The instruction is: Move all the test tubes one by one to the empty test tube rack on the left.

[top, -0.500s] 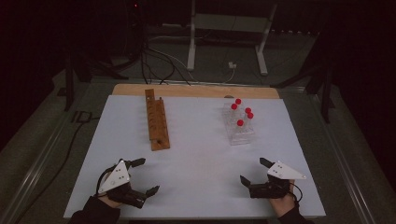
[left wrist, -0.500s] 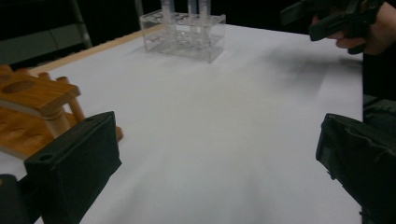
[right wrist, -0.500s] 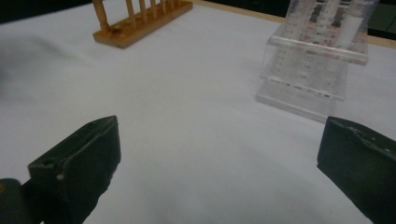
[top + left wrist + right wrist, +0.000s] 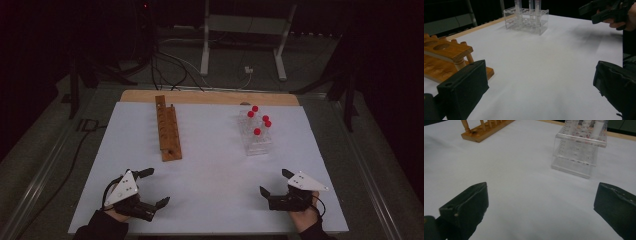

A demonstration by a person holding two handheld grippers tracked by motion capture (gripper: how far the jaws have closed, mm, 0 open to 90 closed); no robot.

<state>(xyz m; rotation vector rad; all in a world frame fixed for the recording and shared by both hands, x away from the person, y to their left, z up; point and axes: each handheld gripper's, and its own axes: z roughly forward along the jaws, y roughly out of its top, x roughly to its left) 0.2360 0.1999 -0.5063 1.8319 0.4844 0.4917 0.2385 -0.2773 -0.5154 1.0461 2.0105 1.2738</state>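
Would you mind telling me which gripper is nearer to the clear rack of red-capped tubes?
Right. The right gripper sits just below the clear rack; the left gripper lies across the table.

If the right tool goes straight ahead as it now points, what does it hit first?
Probably the clear rack of red-capped tubes; only bare white table lies before it, though the right tool aims slightly to its left.

A white sheet (image 4: 210,170) covers the desk (image 4: 210,96), whose bare wooden edge shows as a strip at 12 o'clock. On the sheet, towards 11 o'clock, lies a wooden tube rack (image 4: 167,128), its length running from near to far. Towards 1 o'clock, well apart from it, stands a clear plastic rack (image 4: 257,140) holding red-capped tubes (image 4: 257,131) upright.
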